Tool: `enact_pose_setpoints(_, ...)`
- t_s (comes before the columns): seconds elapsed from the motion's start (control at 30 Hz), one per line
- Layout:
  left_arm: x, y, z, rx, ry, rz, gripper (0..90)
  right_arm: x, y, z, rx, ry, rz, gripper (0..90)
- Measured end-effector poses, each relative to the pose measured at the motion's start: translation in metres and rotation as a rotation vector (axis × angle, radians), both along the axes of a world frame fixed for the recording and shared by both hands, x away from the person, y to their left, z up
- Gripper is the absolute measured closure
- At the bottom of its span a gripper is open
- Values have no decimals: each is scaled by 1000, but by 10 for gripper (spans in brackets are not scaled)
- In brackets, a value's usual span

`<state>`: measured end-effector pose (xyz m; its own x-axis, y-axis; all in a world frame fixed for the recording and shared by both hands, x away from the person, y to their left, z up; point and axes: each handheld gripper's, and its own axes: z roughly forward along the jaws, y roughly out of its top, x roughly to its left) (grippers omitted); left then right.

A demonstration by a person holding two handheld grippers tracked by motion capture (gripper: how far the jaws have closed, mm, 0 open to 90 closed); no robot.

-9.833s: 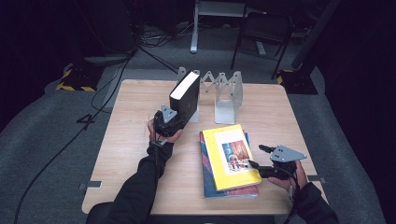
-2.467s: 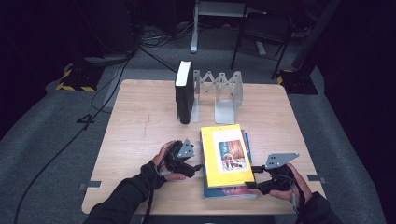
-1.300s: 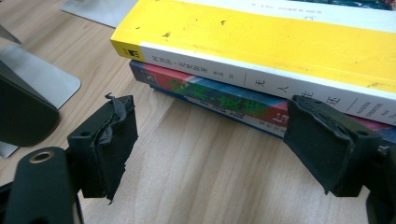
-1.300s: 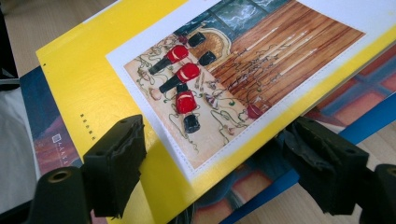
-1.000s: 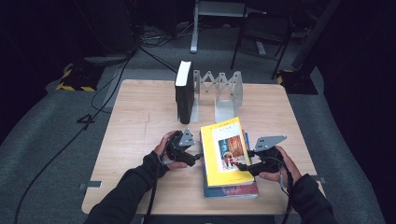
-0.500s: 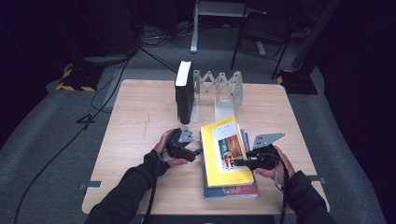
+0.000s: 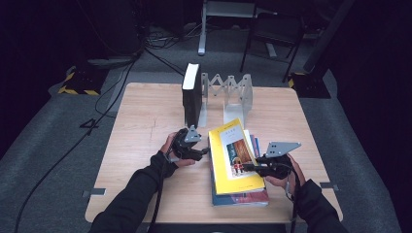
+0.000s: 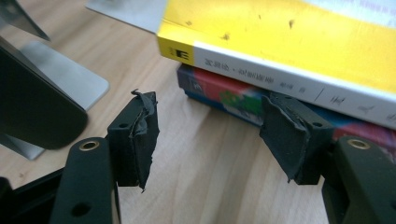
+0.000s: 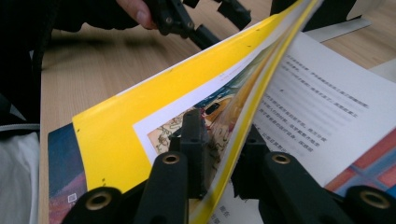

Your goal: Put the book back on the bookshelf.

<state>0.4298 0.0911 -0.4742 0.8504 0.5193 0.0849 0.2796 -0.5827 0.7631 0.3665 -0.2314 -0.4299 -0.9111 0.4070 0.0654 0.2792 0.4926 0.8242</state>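
A: Where's the yellow book (image 7: pixel 235 156)?

B: On top of the stack near the table's (image 7: pixel 145 121) front edge, spine toward the left tool (image 7: pixel 206 151), long axis running front to back.

A: And the tools?

B: The right tool (image 9: pixel 223 158) has just been closing and pinches the front cover at its right edge, lifting it. The left tool, just beside the spine, has been narrowing with nothing between its jaws.

A: Hidden?

B: The stack's lower books, mostly.
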Motion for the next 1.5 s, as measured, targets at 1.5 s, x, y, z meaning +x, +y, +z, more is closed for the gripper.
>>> enact_pose_setpoints(1.5, 10, 0, 60, -271, -68, -55, 534, 11, 5, 10, 30, -92, 81, 771)
